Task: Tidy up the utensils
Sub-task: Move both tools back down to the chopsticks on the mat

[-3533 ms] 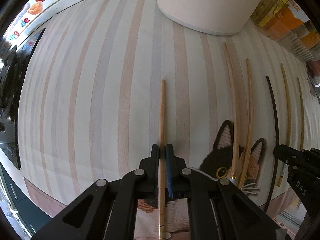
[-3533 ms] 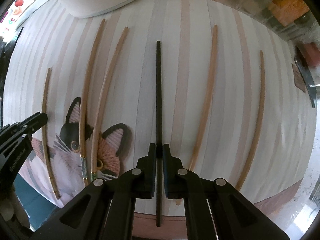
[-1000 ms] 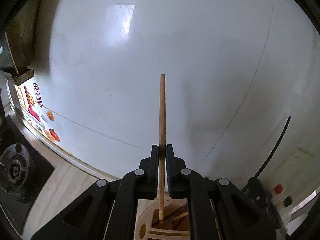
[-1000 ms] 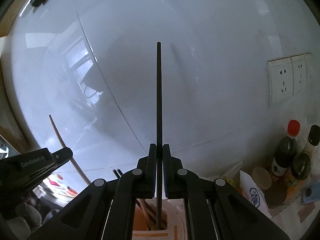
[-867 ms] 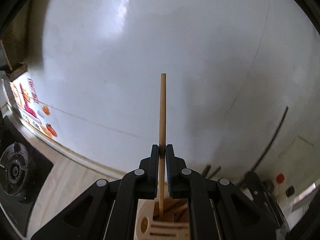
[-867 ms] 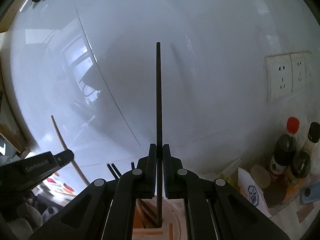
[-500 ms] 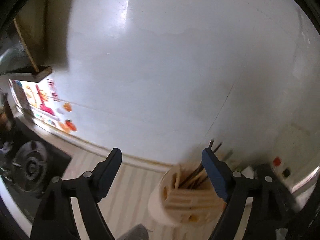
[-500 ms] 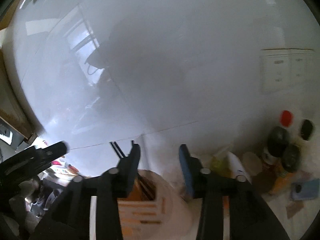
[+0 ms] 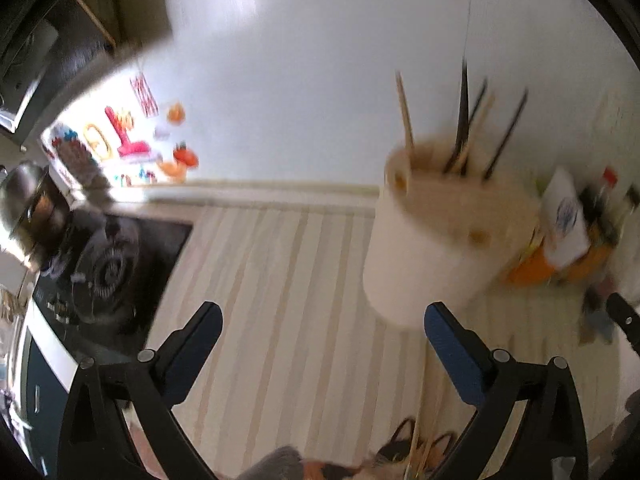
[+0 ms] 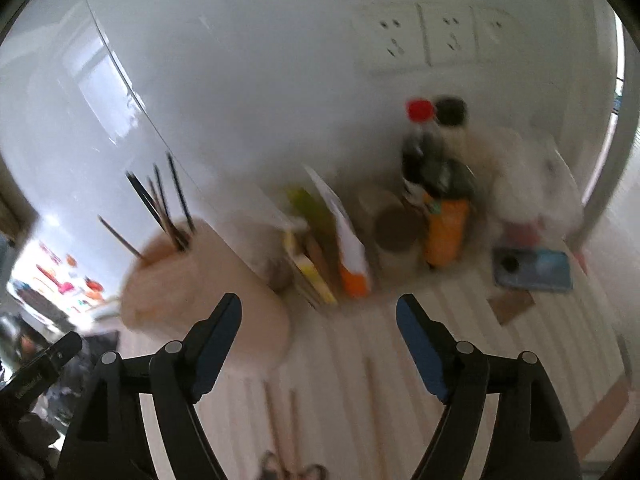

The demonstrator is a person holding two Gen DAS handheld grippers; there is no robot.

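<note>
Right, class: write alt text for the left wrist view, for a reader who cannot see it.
The left gripper, jaws wide open with nothing between them, hangs over a striped mat on a kitchen counter. Just ahead to the right, a white chopstick holder stands on the mat with wooden and black chopsticks upright in it. The picture is blurred; a gas hob lies at the left.

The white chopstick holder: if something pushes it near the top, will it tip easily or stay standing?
The chopstick holder looks wide for its height, so it probably resists tipping. The chopsticks lean out above its rim, so a knock there may rock it. On the striped mat it may slide rather than fall.
</note>
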